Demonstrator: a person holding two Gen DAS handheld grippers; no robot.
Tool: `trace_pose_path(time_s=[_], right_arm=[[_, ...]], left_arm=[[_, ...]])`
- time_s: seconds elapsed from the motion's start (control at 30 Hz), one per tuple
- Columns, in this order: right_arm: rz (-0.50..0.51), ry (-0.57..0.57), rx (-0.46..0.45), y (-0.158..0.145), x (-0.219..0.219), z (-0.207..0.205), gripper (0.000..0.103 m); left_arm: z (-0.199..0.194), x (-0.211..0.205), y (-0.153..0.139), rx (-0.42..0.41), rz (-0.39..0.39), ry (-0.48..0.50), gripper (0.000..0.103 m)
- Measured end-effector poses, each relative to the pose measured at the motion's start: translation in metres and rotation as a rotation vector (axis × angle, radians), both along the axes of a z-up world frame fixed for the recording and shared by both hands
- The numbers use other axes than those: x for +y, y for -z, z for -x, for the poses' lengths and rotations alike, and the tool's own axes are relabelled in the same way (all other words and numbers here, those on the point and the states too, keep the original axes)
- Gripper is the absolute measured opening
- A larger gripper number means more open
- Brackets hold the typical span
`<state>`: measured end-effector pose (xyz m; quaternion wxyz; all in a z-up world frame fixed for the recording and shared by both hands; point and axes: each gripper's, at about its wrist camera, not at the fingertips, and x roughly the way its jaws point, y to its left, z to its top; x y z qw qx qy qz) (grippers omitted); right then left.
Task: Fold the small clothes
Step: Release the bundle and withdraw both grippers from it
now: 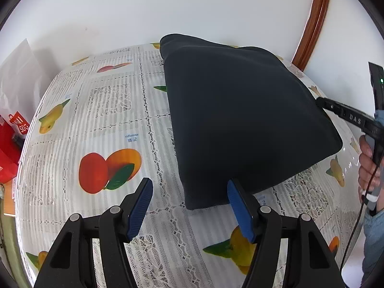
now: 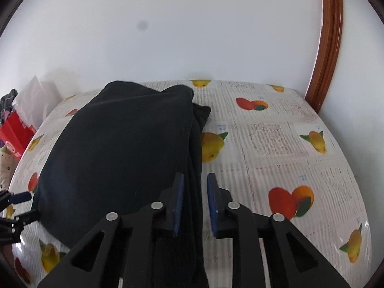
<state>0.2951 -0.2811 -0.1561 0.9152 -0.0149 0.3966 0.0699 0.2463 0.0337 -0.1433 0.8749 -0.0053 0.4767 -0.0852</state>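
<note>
A folded dark navy garment (image 1: 240, 115) lies on the fruit-print tablecloth (image 1: 100, 120). My left gripper (image 1: 189, 192) is open, its right pad at the garment's near edge, nothing between the pads. In the right wrist view the garment (image 2: 120, 156) fills the left half of the table. My right gripper (image 2: 195, 189) is partly open with the garment's right edge lying between its blue pads; I cannot tell whether they touch the cloth. The right gripper also shows in the left wrist view (image 1: 322, 102) at the garment's right side.
A white wall runs behind the table. A brown wooden frame (image 1: 314, 21) stands at the back right. A red box (image 1: 9, 144) and white paper (image 1: 19, 76) sit off the table's left edge. The person's hand (image 1: 367, 168) is at the right.
</note>
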Motion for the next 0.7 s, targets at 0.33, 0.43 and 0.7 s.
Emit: trace_pose_path(time_s=[0.33, 0.43, 0.7], right_arm=[[0.001, 0.177, -0.002, 0.018, -0.021, 0.062, 0.026], [-0.039, 0.200, 0.010, 0.017, -0.027, 0.068, 0.026], [-0.027, 0.196, -0.041, 0.002, -0.020, 0.078, 0.026]], left_arm=[[0.013, 0.000, 0.003, -0.002, 0.015, -0.037, 0.062], [0.020, -0.001, -0.001, -0.008, 0.014, -0.041, 0.063], [0.042, 0.004, -0.018, -0.040, 0.024, -0.082, 0.068]])
